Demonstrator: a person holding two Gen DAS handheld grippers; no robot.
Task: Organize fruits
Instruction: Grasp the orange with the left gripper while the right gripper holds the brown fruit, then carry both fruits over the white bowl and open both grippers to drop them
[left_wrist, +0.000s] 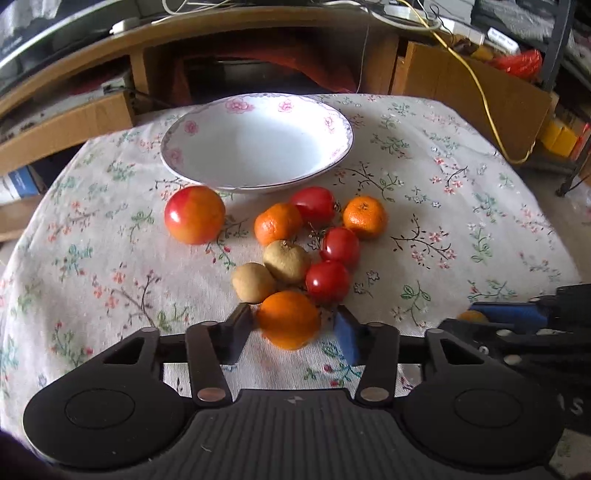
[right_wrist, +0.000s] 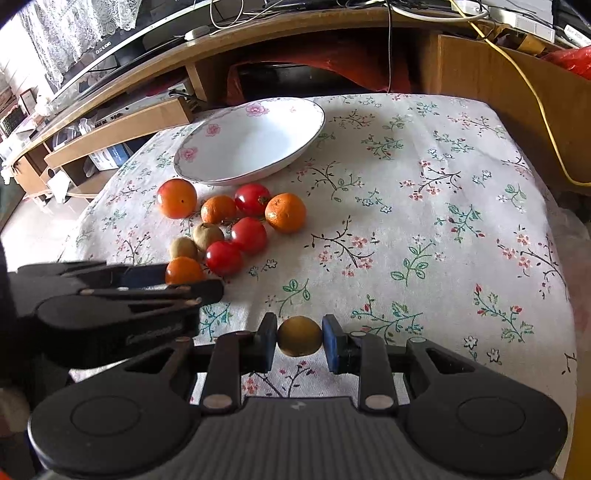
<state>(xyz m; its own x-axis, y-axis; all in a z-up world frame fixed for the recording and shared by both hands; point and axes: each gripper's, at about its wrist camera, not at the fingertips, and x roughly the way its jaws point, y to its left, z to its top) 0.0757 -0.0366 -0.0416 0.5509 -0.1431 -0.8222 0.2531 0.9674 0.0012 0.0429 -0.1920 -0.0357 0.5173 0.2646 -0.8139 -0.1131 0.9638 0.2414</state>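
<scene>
While the floral bowl (left_wrist: 258, 147) at the far side of the table (left_wrist: 461, 221) holds nothing yet, both grippers already have fruit between their fingers, so the sorting looks barely begun. Going left to right in the left wrist view: a large red-orange apple (left_wrist: 194, 214) sits alone just before the bowl's rim, then a tight cluster, with two brownish longan-like fruits (left_wrist: 271, 271), a tangerine (left_wrist: 277, 223), three red tomatoes (left_wrist: 328, 243) in a curving row, and a second tangerine (left_wrist: 365, 217) at the cluster's right edge. At the near end of the cluster, the left gripper (left_wrist: 295, 325) has its jaws narrowed around an orange tangerine (left_wrist: 289, 319); the left pad touches it, though a small gap seems to remain on the right (the blur makes contact hard to judge). Further right, the right gripper (right_wrist: 299, 338) is clamped on a small brown-yellow fruit (right_wrist: 299, 336), held near the cloth, well apart from the pile. Everything remains to be delivered: nine fruits on the cloth or in the jaws, none in the bowl.
</scene>
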